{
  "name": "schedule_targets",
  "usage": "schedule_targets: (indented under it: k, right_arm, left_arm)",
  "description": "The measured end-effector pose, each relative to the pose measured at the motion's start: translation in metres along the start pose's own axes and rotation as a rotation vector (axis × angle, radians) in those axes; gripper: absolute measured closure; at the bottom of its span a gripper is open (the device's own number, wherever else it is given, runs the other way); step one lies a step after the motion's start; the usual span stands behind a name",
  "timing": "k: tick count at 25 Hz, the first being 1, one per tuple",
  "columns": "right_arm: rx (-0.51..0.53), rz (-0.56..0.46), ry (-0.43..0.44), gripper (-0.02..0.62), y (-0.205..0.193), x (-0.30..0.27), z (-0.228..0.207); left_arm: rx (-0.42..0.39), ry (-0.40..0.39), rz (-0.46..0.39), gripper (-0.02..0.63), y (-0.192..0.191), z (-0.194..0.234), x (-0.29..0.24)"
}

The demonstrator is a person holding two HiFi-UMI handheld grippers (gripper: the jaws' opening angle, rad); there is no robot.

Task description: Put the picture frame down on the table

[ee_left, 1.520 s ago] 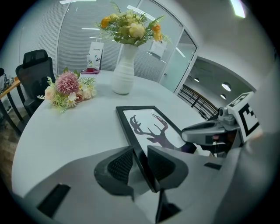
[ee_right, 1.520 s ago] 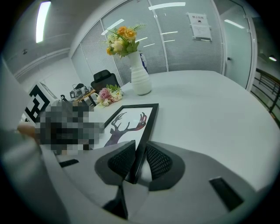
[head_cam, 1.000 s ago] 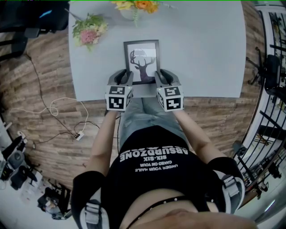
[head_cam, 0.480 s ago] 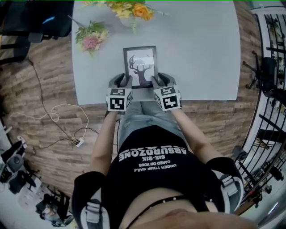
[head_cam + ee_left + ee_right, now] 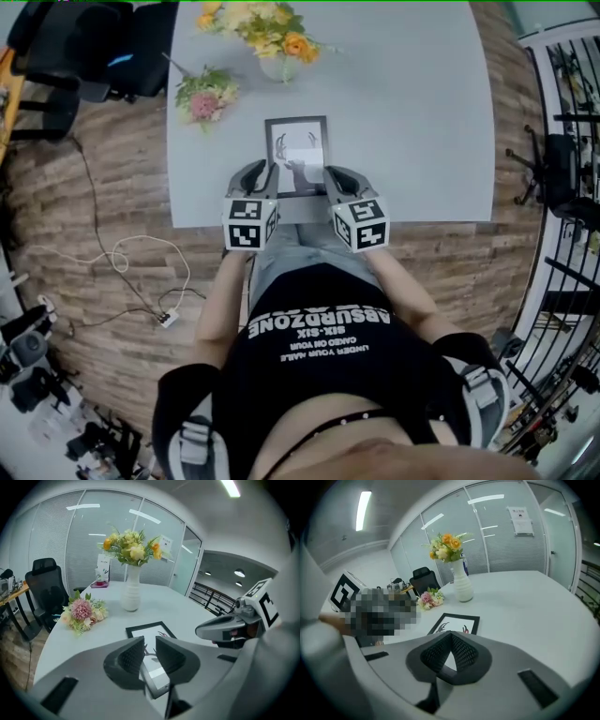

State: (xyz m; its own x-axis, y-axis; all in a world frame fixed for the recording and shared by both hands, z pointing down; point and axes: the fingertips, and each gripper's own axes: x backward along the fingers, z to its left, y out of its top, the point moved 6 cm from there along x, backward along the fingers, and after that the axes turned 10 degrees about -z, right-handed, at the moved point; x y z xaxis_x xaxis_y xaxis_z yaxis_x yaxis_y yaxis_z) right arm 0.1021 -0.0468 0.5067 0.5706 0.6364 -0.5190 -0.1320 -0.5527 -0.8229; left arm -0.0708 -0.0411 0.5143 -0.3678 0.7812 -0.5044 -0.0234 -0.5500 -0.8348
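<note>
Both grippers' (image 5: 267,174) (image 5: 329,176) fingers (image 5: 129,657) pinch the picture frame's (image 5: 298,141) near edge.

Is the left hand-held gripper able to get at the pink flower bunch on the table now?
Probably not yet: the left hand-held gripper is shut on a near corner of the black deer picture frame. The grey table towards the pink flower bunch looks bare, so once freed, likely yes.

Ceiling strips (image 5: 230,487) throw bright, even light; the table (image 5: 412,112) takes only faint, soft shadows. The glass wall (image 5: 112,541) mirrors the lamps. Gripper views bulge, darkening to black at the rims; the nearest parts blur.
</note>
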Motion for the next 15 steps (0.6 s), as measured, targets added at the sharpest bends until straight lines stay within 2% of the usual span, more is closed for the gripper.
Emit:
schedule_targets:
  k: [2,5,9,15]
  right_arm:
    - [0.003,-0.02,0.011,0.58,0.006,0.008,0.006]
    - [0.023,-0.044,0.038,0.58,0.013,0.017,0.017]
    - [0.055,-0.072,0.06,0.58,0.022,0.025,0.027]
    - [0.088,-0.077,0.082,0.58,0.022,0.028,0.037]
  left_arm:
    - [-0.012,-0.009,-0.018,0.553,0.006,-0.009,0.008]
    - [-0.031,-0.037,-0.03,0.574,0.009,-0.023,0.018]
    - [-0.027,-0.063,-0.035,0.581,0.01,-0.033,0.028]
    - [-0.029,-0.047,-0.022,0.581,0.004,-0.032,0.032]
